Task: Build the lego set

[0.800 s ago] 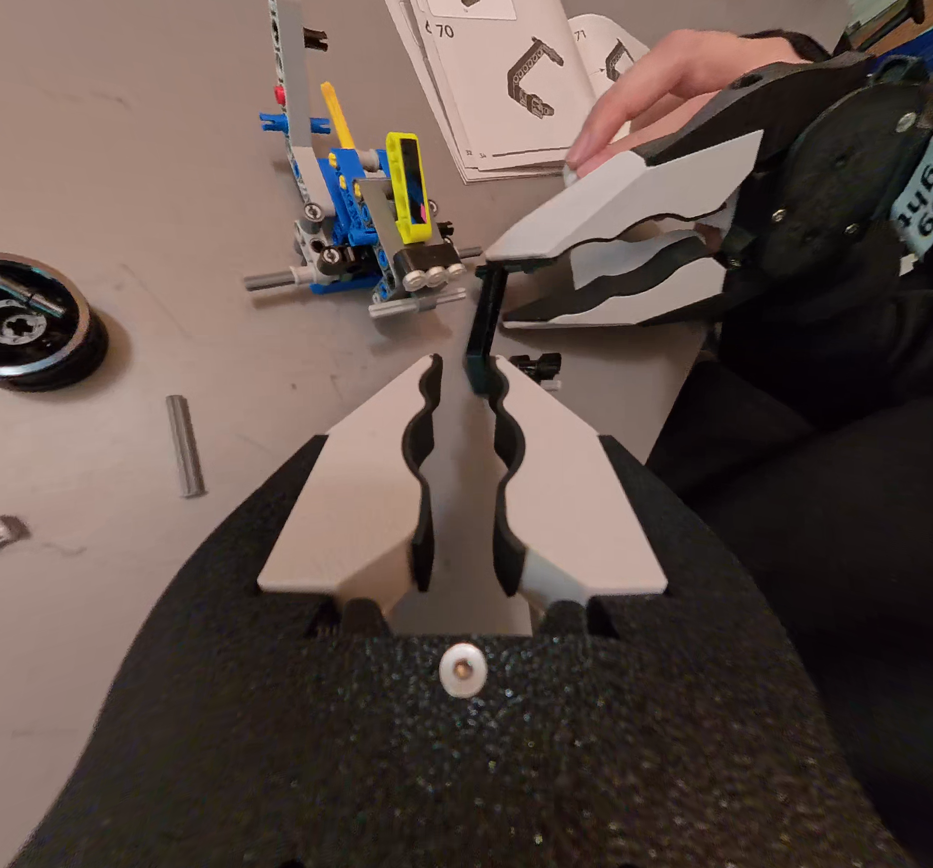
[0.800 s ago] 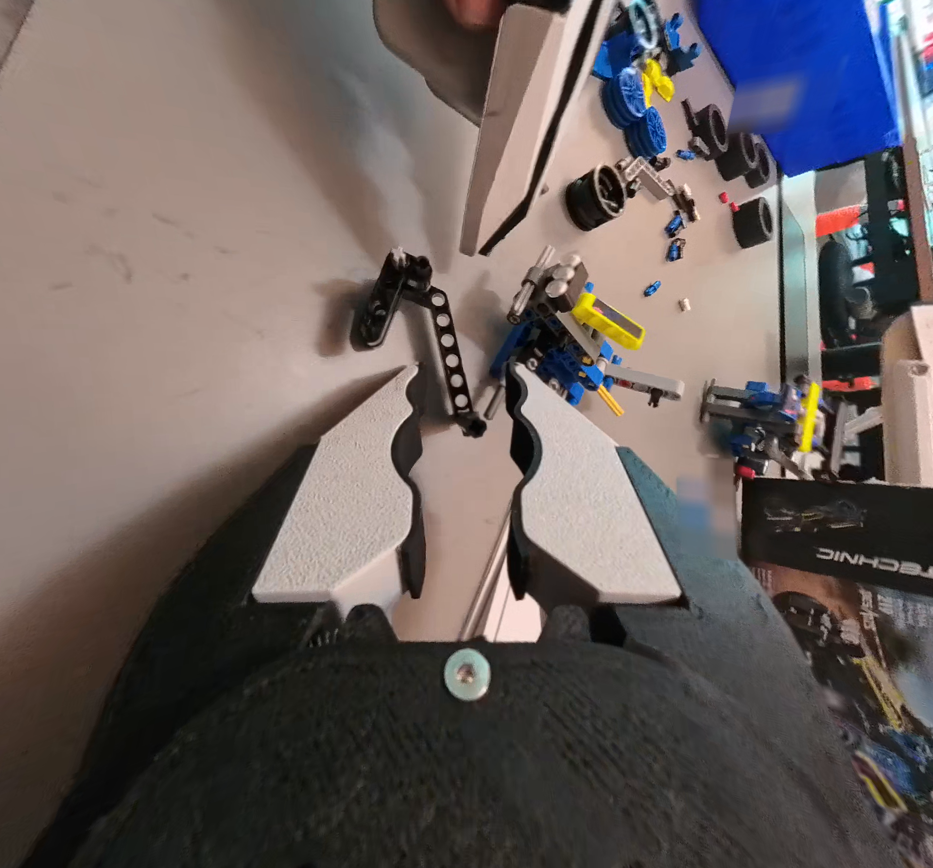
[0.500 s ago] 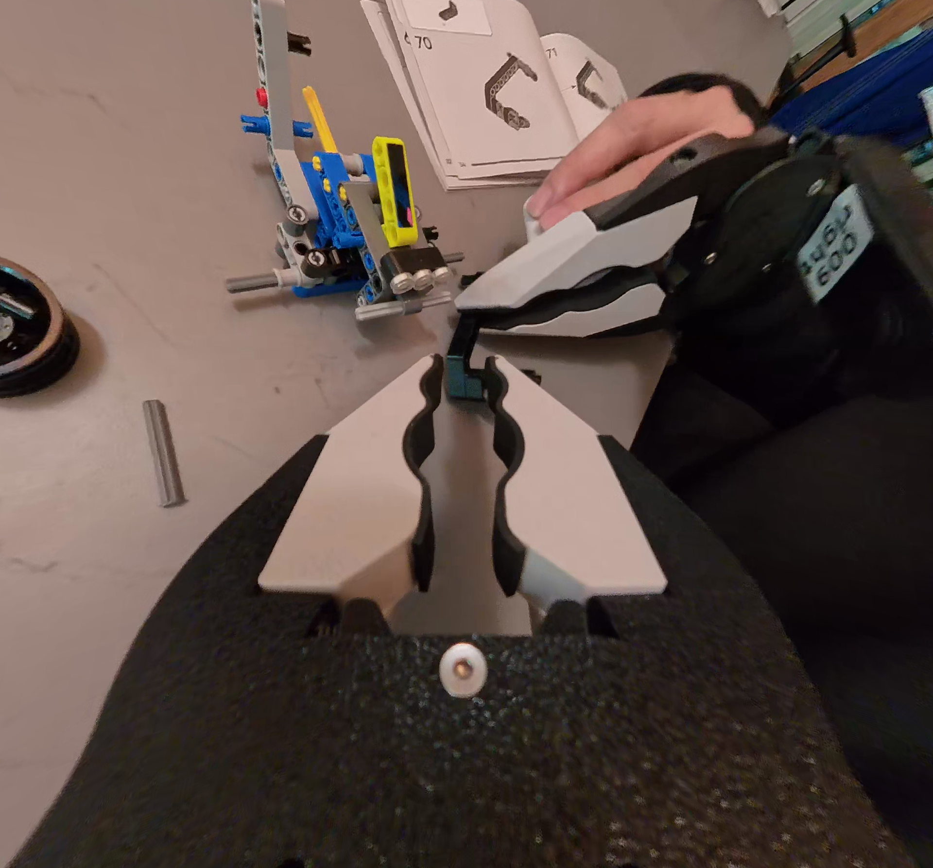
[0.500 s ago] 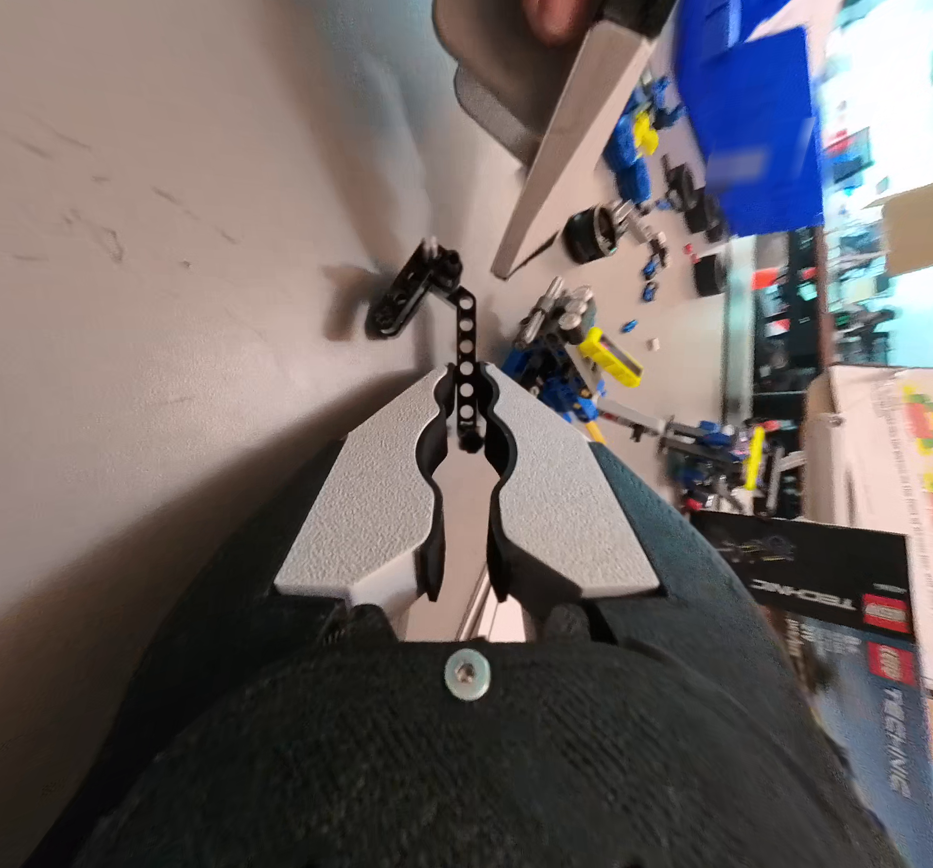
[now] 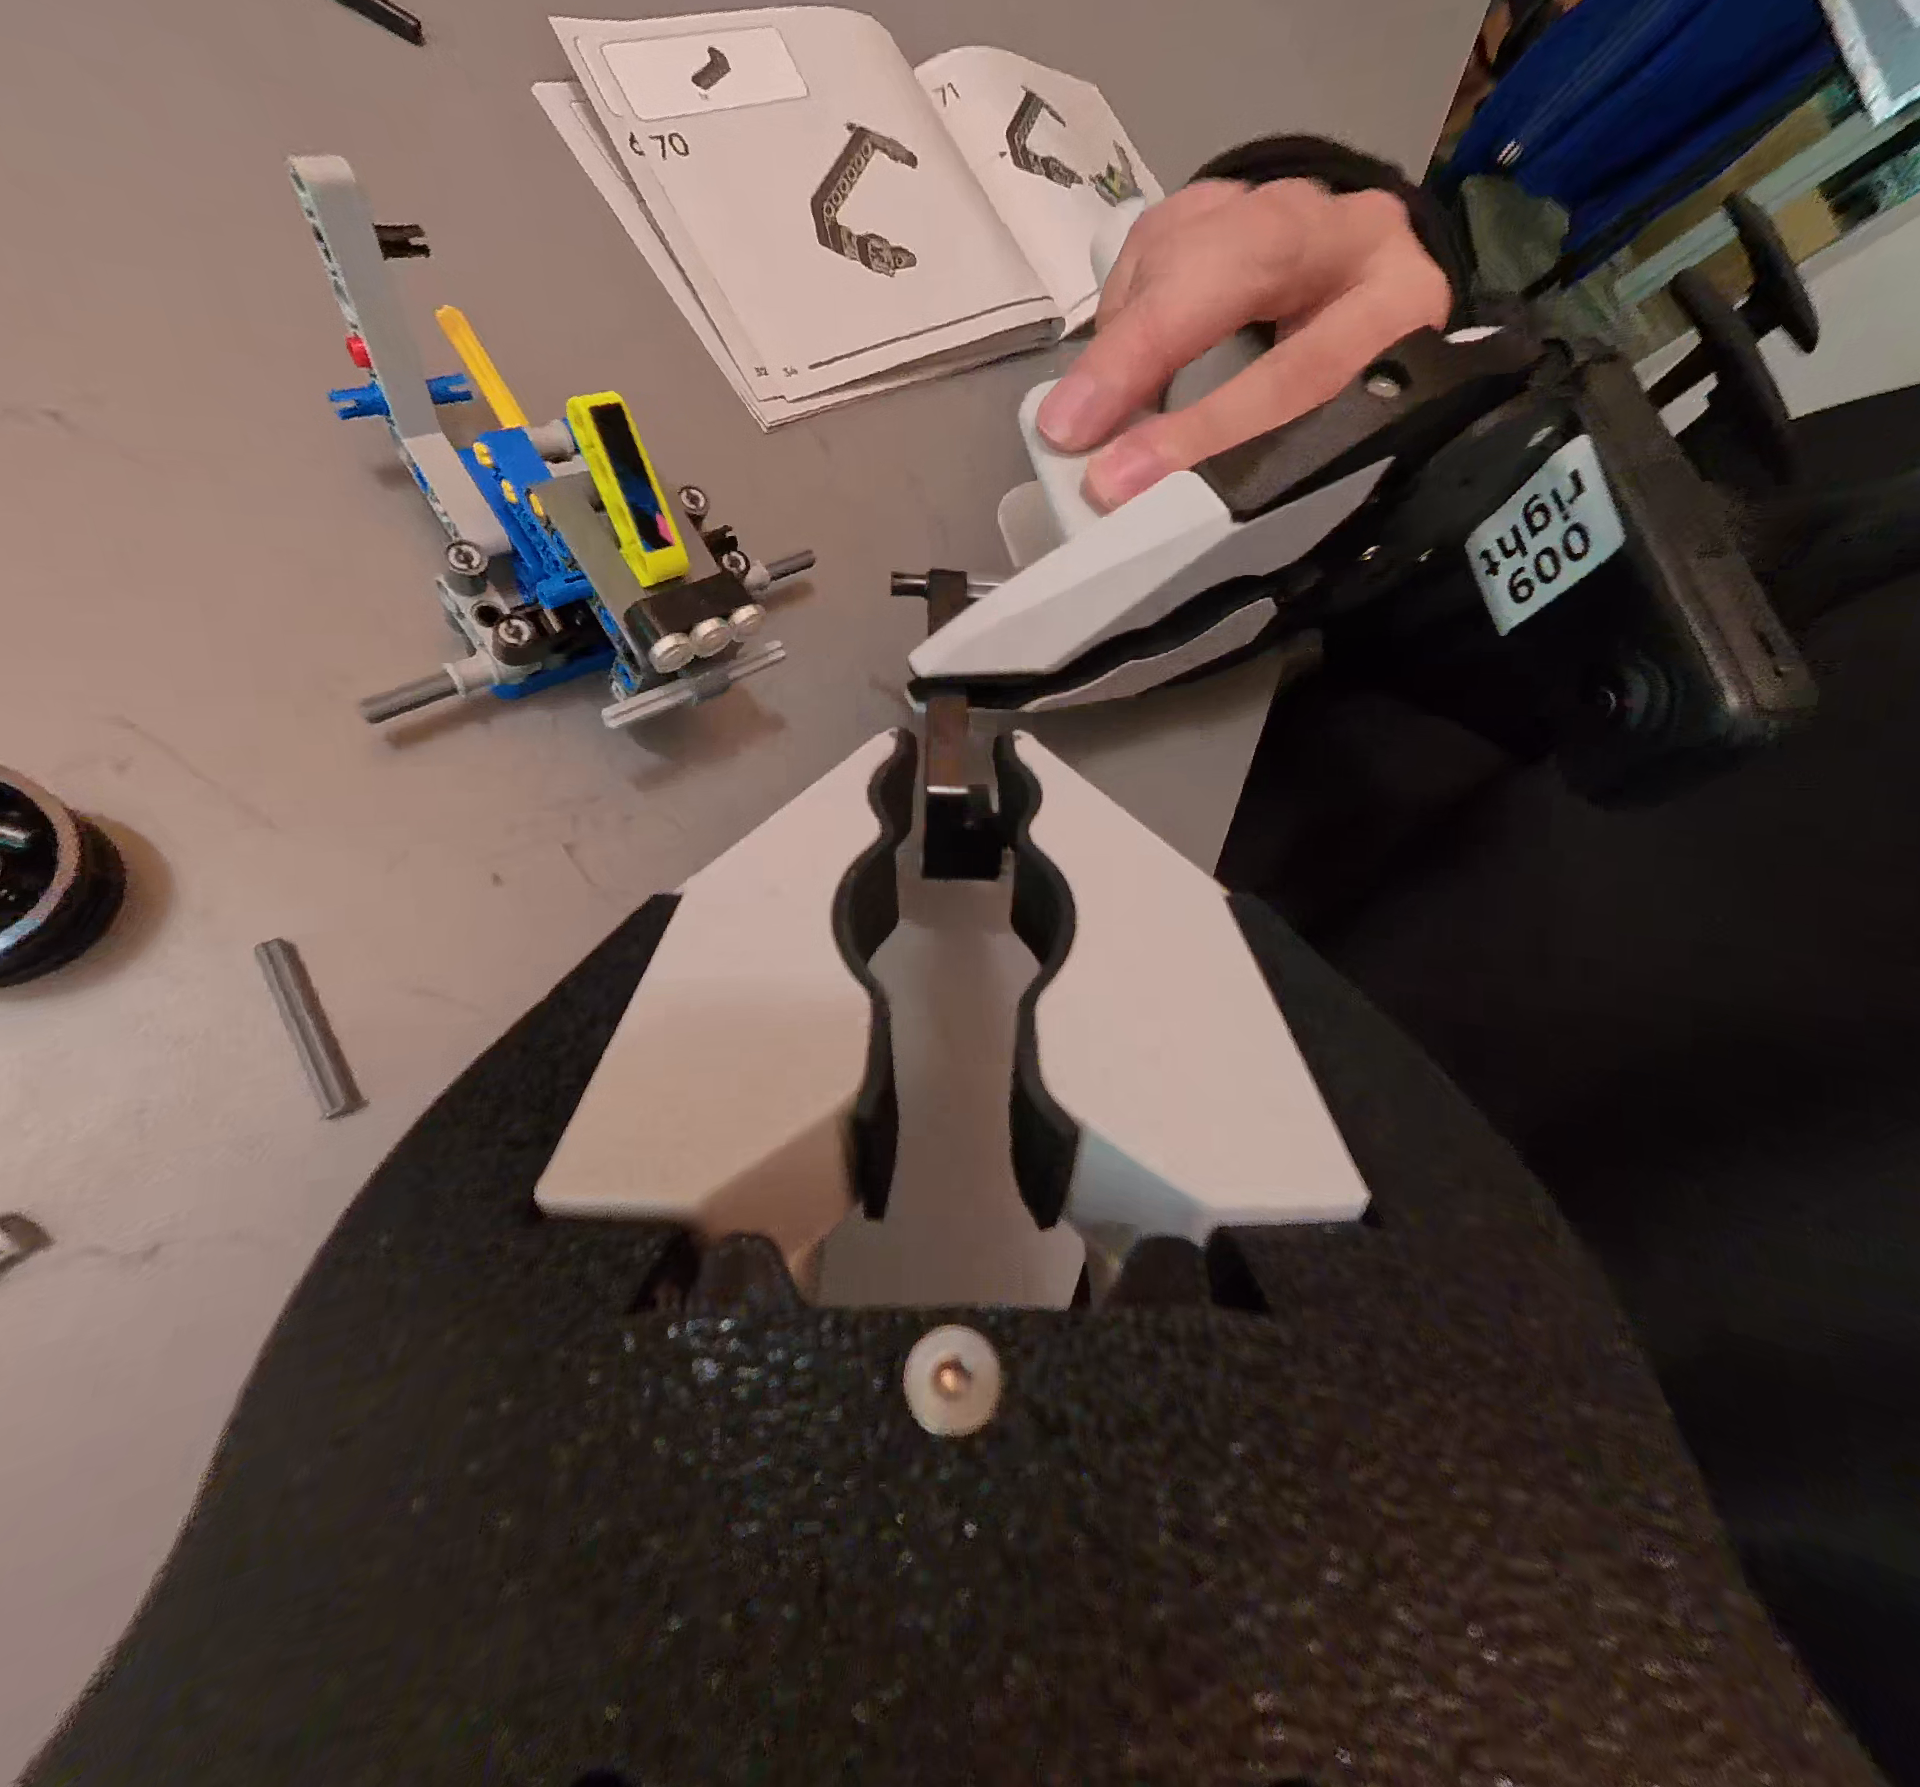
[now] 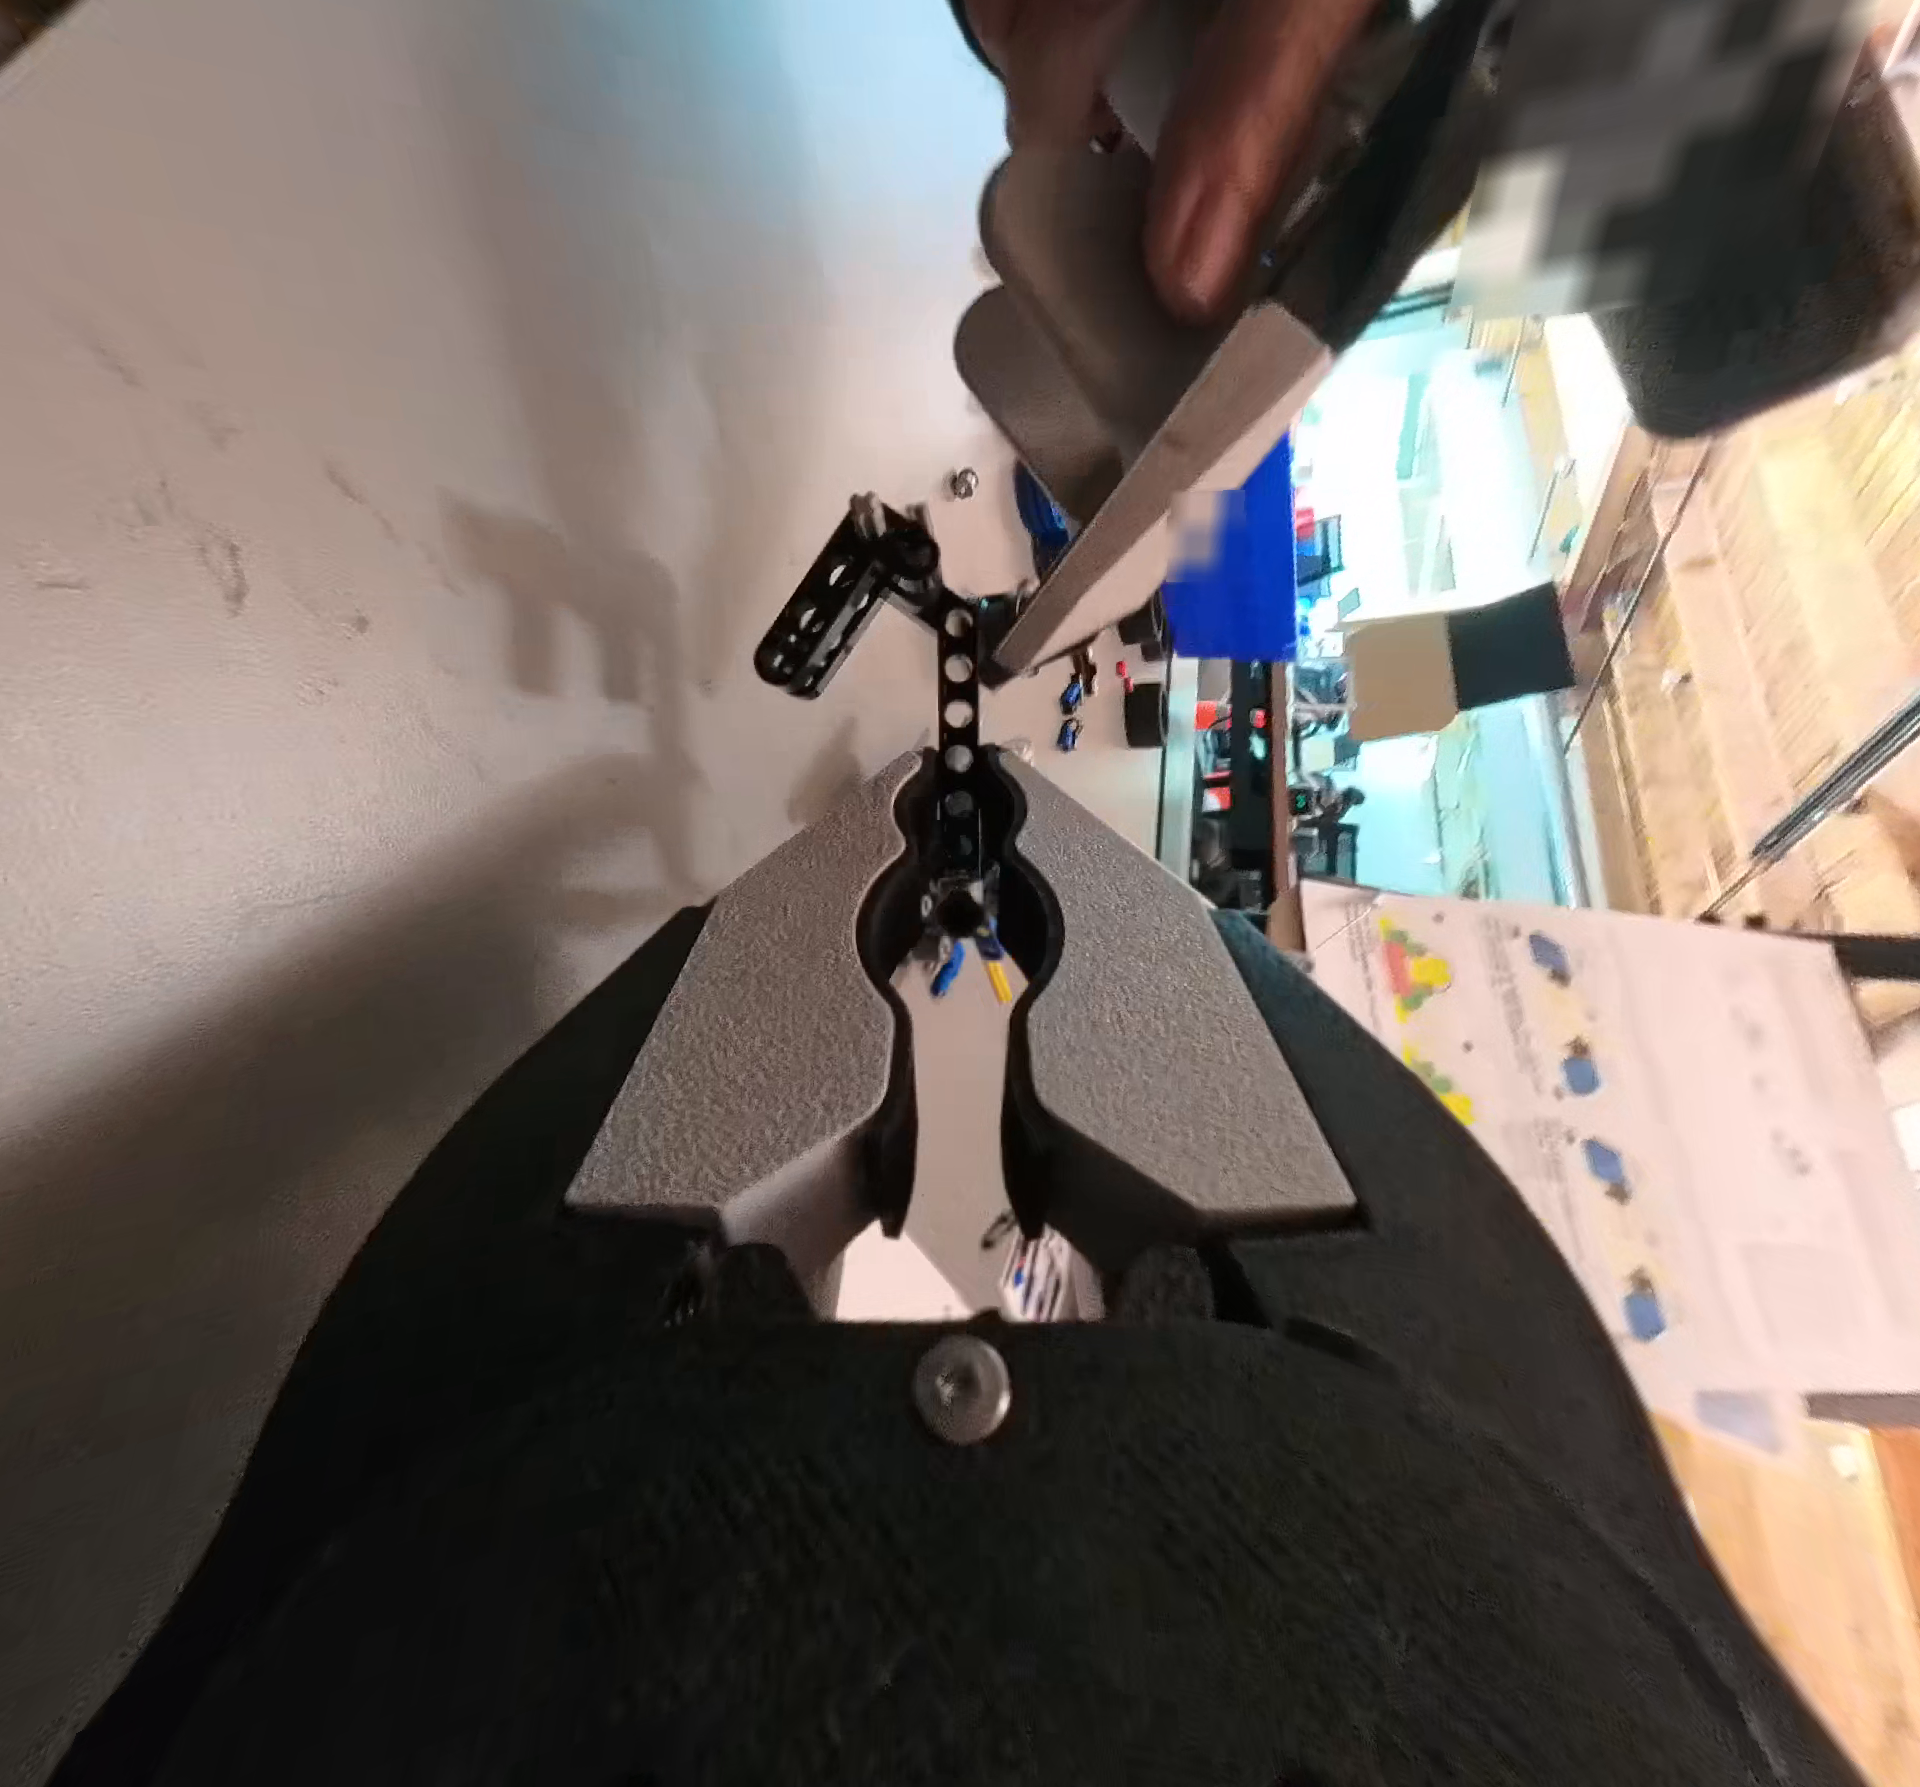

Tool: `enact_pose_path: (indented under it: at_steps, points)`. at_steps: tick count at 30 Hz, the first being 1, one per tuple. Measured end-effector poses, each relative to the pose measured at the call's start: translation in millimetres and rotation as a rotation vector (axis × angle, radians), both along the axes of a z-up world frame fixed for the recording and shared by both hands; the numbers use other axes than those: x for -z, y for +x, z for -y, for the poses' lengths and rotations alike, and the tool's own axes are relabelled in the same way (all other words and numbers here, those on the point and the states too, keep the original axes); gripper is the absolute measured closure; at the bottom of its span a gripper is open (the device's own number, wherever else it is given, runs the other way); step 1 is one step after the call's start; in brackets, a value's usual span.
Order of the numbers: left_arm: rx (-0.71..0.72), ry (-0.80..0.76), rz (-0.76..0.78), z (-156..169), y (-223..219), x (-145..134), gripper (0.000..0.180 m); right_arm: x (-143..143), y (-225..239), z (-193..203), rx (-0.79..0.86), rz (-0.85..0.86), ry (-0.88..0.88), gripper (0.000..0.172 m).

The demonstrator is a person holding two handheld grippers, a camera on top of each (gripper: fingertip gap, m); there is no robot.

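Both grippers gripping one black beam (image 6: 957,688)
Right gripper (image 6: 957,781) nearly closed, pinching it – left gripper (image 5: 951,781) narrowly open, clamping its other end.

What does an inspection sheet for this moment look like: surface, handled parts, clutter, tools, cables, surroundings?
Surface: grey table, scuffed, well lit.
Handled parts: black angled beam assembly, lifted off the table, spanning both tools.
Clutter: blue and yellow brick model, open instruction booklet, loose grey axle, black wheel.
Tools: left tool grips one end of the beam; right tool is closed on the other end.
Cables: nothing seen.
Surroundings: blue box, printed sheet, blurred shelving.
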State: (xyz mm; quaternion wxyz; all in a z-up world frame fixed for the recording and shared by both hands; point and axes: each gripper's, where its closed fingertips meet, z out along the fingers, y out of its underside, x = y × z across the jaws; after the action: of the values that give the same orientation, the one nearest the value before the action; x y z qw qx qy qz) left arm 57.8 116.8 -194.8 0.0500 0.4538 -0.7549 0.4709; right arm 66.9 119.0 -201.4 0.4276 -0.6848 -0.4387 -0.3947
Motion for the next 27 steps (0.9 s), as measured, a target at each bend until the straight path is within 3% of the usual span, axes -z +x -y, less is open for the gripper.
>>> enact_pose_path:
  at_steps: [6, 16, 27]
  points:
    - [0.074, -0.013, -0.048, -3, -4, 0, 0.168, -10, -6, -8, -0.062, 0.103, 0.008, 0.168]
    - [0.181, -0.223, -0.17, -6, -11, -9, 0.172, -19, -6, -13, -0.122, 0.121, 0.021, 0.167]
    - [0.184, -0.304, -0.318, -11, -6, -5, 0.179, -9, -9, -16, -0.143, 0.181, -0.012, 0.168]
